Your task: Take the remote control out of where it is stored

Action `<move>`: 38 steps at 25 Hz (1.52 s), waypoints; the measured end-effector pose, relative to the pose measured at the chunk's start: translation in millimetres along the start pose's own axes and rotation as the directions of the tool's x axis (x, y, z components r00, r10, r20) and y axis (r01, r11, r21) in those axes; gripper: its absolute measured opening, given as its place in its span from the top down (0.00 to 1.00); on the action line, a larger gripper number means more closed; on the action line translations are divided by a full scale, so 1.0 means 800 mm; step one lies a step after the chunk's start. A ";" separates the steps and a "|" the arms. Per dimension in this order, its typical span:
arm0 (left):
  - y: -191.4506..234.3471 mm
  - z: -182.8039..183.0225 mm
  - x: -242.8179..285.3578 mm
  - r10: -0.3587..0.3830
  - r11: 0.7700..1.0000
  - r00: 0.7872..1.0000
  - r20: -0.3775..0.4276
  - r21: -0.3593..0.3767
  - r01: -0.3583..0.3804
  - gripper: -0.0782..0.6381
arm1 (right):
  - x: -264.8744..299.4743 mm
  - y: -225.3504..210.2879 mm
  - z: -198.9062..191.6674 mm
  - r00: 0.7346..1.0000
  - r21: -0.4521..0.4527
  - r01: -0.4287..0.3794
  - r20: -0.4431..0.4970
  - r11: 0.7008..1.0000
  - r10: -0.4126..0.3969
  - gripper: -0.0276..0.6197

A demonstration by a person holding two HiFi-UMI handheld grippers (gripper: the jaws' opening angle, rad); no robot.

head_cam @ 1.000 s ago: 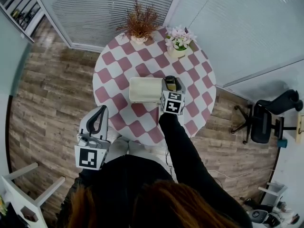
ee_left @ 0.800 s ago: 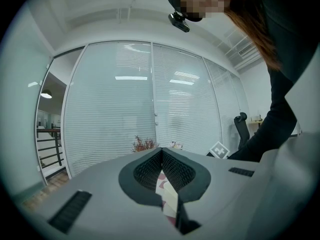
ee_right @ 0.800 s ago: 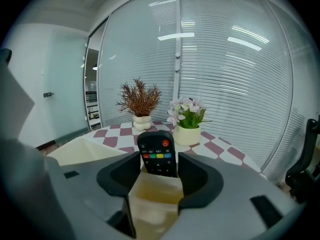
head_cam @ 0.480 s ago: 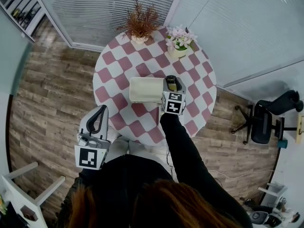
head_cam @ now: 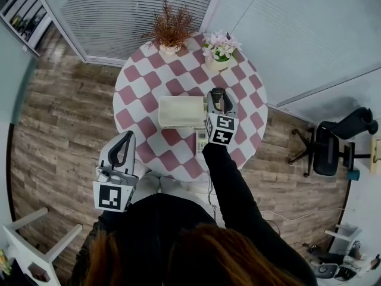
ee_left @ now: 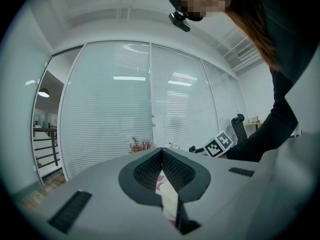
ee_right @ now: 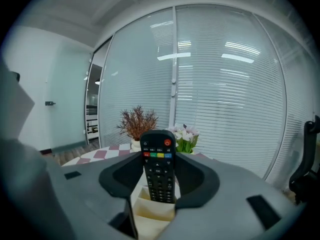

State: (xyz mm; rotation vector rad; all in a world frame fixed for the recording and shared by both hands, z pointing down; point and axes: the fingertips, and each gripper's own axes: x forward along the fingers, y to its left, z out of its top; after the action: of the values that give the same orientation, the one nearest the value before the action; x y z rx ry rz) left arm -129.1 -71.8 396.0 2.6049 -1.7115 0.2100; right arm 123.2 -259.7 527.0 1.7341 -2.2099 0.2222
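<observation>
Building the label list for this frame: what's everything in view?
table: 1, round, pink-and-white checked cloth, centre
storage box: 1, cream, mid-table
remote control: 1, black, upright in the storage box
small white object: 1, flat on the table by the box's near corner, possibly a second remote
dried plant: 1, reddish-brown, white pot, table's far edge
flowers: 1 pot, pink-white, right of the dried plant
office chair: 1, black, floor at right
floor: wood planks
left gripper: grey, jaws together, empty, off the table
right gripper: grey, jaws closing around the remote control
sleeve: black, right arm
</observation>
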 end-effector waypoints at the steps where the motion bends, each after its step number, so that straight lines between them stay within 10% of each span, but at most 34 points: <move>1: -0.001 0.000 0.000 -0.004 1.000 1.000 0.002 0.000 0.004 0.88 | -0.005 -0.001 0.008 1.000 0.002 0.002 0.016 1.000 -0.002 0.64; 38: -0.036 0.006 0.003 -0.110 0.994 0.993 0.034 0.003 0.110 0.88 | -0.143 -0.009 0.059 0.987 0.109 0.012 0.157 0.994 -0.030 0.64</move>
State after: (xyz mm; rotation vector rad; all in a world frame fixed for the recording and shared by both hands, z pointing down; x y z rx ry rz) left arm -101.5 -62.6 393.2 2.7085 -1.5716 0.1658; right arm 146.7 -171.3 443.1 1.8916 -2.3288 0.2089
